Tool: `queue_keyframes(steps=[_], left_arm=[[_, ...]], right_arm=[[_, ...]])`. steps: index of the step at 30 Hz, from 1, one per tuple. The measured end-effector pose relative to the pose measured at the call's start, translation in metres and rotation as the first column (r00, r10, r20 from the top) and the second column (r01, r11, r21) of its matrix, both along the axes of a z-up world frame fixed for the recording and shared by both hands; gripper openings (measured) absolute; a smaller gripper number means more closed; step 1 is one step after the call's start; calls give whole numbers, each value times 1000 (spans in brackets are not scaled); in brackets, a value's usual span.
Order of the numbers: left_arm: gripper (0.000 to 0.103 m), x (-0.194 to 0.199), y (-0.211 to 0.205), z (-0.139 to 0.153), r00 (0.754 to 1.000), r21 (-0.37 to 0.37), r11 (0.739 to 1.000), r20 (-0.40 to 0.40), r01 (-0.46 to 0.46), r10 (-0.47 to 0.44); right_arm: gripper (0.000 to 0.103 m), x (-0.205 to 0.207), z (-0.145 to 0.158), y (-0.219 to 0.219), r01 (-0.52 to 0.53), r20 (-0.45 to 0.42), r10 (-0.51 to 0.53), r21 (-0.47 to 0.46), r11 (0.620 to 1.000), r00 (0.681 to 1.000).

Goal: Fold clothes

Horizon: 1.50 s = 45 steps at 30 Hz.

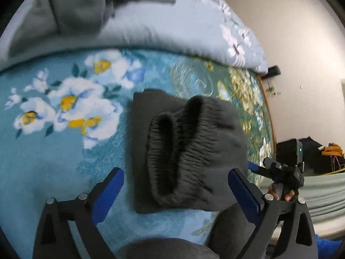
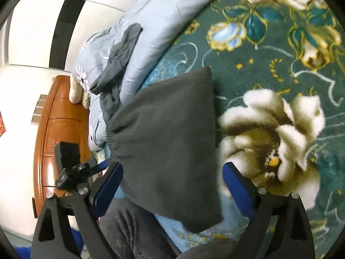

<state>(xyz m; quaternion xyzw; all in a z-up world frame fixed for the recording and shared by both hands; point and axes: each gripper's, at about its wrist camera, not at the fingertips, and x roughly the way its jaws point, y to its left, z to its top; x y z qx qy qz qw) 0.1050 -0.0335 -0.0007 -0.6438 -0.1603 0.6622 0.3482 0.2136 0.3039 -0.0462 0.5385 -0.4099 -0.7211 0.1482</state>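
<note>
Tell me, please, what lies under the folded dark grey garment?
The folded grey garment rests on the teal floral blanket; whatever part of the blanket sits directly beneath is covered.

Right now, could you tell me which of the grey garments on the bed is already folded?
The dark grey garment lying on the floral blanket between the open grippers; the other grey garment lies crumpled on the pale quilt.

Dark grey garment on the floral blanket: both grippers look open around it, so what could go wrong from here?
1. The dark grey garment is folded, but its elastic waistband bulges up loosely on top, so the fold may spring open.
2. The left gripper and right gripper both stand open with nothing gripped, so closing now might snag only the top layer.
3. The plush floral blanket could drag the fabric.
</note>
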Motion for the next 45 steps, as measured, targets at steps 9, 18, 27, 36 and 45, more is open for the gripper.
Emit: queue_keyframes(steps=[9, 18, 27, 36, 45], left_arm=[[99, -20, 9, -54, 991, 67, 998, 137, -17, 8], [58, -3, 18, -24, 998, 14, 998, 35, -58, 58], [55, 36, -30, 103, 979, 192, 977, -162, -95, 127], [55, 102, -221, 267, 841, 240, 936, -421, -259, 340], [56, 192, -476, 304, 710, 131, 807, -410, -576, 573]], right_arm=[[94, -35, -41, -19, -56, 46, 59, -56, 997, 997], [44, -43, -24, -35, 2, 105, -9, 60, 998, 994], [37, -28, 118, -68, -66, -126, 92, 195, 978, 988], [37, -47, 271, -217, -313, -385, 376, 218, 925, 843], [38, -68, 293, -495, -698, -391, 674, 103, 708, 627]])
